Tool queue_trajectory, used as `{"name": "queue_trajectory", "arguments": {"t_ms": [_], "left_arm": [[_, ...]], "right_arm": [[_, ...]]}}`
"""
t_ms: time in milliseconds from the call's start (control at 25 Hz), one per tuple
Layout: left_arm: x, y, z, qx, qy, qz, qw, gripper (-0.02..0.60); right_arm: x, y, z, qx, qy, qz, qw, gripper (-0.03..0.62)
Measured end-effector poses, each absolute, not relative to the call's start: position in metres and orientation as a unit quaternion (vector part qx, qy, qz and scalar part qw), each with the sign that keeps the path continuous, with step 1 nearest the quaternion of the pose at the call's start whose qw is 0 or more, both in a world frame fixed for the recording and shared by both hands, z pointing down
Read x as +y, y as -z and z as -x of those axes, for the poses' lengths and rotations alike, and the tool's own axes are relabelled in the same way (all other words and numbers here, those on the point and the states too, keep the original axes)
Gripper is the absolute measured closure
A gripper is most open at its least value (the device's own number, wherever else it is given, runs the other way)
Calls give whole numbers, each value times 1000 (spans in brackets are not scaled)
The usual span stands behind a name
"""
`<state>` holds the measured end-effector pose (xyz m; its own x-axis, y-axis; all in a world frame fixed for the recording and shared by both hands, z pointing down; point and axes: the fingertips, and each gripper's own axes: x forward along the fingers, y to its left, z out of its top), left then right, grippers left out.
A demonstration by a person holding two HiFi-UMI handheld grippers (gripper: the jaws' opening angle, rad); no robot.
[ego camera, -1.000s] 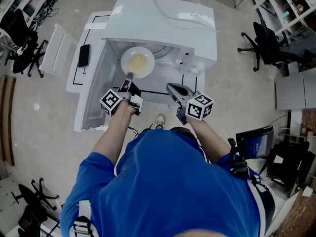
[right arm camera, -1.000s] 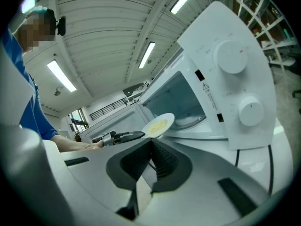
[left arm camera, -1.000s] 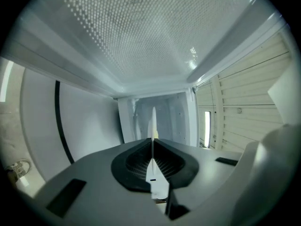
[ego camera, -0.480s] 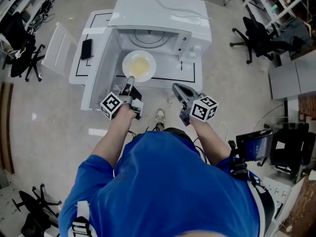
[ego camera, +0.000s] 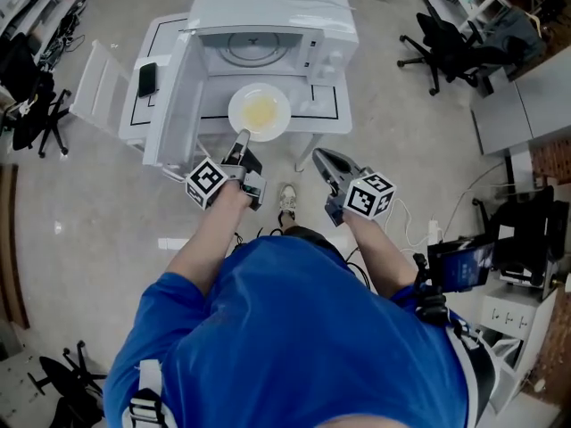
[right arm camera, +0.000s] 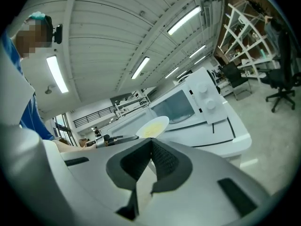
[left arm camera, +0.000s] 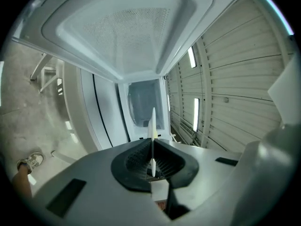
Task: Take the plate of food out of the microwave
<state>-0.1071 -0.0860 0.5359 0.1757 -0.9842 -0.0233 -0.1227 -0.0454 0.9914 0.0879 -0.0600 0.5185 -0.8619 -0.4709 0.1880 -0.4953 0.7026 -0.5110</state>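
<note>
A white plate (ego camera: 260, 111) of yellow food hangs in front of the open white microwave (ego camera: 268, 12), over the table's front part. My left gripper (ego camera: 240, 143) is shut on the plate's near rim. In the left gripper view the plate (left arm camera: 153, 126) shows edge-on, pinched between the black pads of the left gripper (left arm camera: 153, 147), and the open microwave door (left arm camera: 127, 32) fills the top. My right gripper (ego camera: 321, 160) hangs shut and empty to the right of the plate, off the table's front edge. The right gripper view shows the plate (right arm camera: 153, 126) beyond the shut right gripper (right arm camera: 151, 142).
The microwave door (ego camera: 171, 96) stands open to the left, and the glass turntable (ego camera: 259, 47) lies bare inside. A black phone (ego camera: 147, 78) lies on the white table (ego camera: 326, 105) left of the microwave. A white chair (ego camera: 96, 87) stands at the left, office chairs (ego camera: 437, 38) at the right.
The plate has come out of the microwave cavity towards me, held by the left gripper. Both grippers have drawn back from the microwave.
</note>
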Motion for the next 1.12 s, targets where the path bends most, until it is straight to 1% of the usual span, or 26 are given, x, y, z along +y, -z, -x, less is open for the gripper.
{"name": "queue_trajectory", "arguments": {"t_ms": [320,800,1120], "left_arm": [[-40,-532,104,-481,439,-575,495,558],[21,-537,108,-521,465,-535,475,558],[33,-531,95,-522,475,-534,465,558]], "right_arm": [[-29,-514,-107,-920,-284,-268,17,589],[-14,-514,-125,-922,-311,-230,17,589],[-8,-516,-129,-920,-329,-214,13,589]]}}
